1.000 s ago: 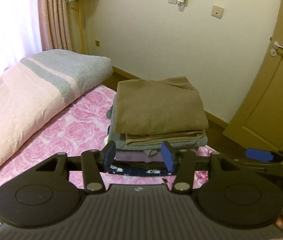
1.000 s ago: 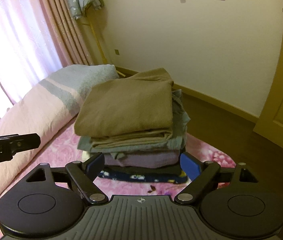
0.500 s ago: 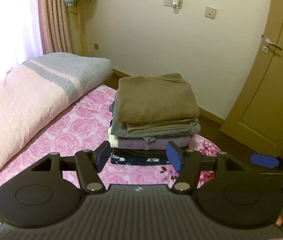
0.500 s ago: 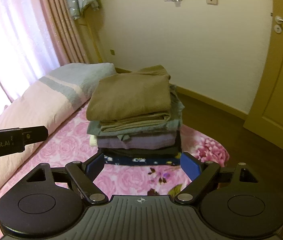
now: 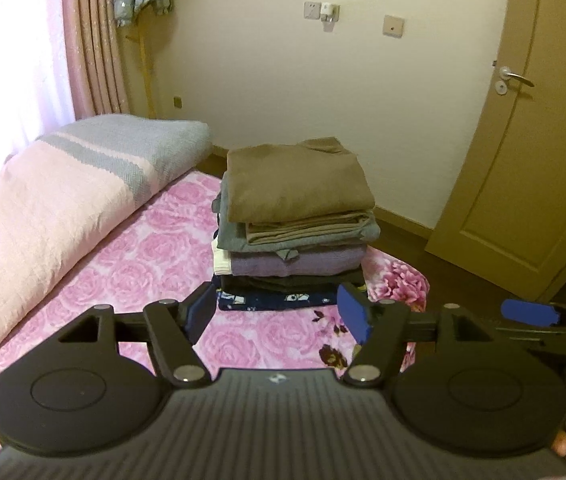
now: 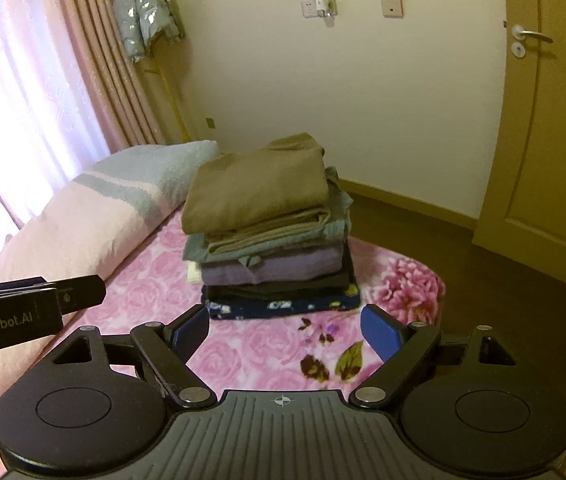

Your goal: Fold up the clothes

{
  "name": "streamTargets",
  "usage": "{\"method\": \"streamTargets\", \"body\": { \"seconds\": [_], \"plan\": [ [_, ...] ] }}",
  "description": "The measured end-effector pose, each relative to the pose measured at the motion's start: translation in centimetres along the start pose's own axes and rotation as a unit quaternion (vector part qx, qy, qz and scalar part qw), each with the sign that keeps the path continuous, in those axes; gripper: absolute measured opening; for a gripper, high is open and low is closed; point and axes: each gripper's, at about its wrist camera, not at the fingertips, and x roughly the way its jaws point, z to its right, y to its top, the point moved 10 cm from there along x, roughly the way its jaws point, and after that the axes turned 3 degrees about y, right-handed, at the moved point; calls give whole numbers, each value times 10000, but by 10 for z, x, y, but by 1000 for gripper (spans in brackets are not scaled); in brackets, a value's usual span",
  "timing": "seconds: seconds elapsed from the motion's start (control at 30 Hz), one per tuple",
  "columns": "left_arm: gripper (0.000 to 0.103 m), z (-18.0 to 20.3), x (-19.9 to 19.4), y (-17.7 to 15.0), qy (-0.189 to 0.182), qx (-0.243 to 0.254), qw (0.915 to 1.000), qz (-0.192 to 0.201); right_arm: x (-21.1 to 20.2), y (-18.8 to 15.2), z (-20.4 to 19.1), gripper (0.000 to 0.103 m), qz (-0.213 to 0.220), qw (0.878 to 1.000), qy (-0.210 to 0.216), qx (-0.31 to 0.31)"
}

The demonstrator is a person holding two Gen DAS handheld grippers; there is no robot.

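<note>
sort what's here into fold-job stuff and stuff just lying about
Job:
- stack of folded clothes
- left hand-held gripper, open, nothing between its fingers
- right hand-held gripper, open, nothing between its fingers

Just there:
- quilt
- jacket
- curtain
- door

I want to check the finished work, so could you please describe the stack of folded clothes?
The stack of folded clothes sits on the pink floral bedspread near the bed's far corner. A brown garment tops it, over grey-green, lilac, dark and navy patterned layers. Edges are roughly aligned, and nothing else touches it.
</note>
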Motion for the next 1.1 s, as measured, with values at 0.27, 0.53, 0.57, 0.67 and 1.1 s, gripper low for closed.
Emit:
{"method": "streamTargets", "body": {
  "seconds": [0.27,0.53,0.57,0.67,1.1],
  "plan": [
    [65,-3,-21,-31,-10,2,10000,-80,-23,-31,-6,86,-52,9999,-109,109],
    [65,-11,-28,-62,101,11,9989,-454,-36,-60,-15,86,-237,9994,-229,65],
    [65,-12,-27,-65,102,2,9987,-490,-36,-61,-16,86,-264,9993,-244,50],
    [65,-14,-23,-70,88,-30,9983,-579,-34,-64,-17,86,-349,9990,-275,13],
    [65,-6,19,-80,136,-107,9949,-991,3,-66,0,86,-811,9960,-368,-16]
  ]
}}
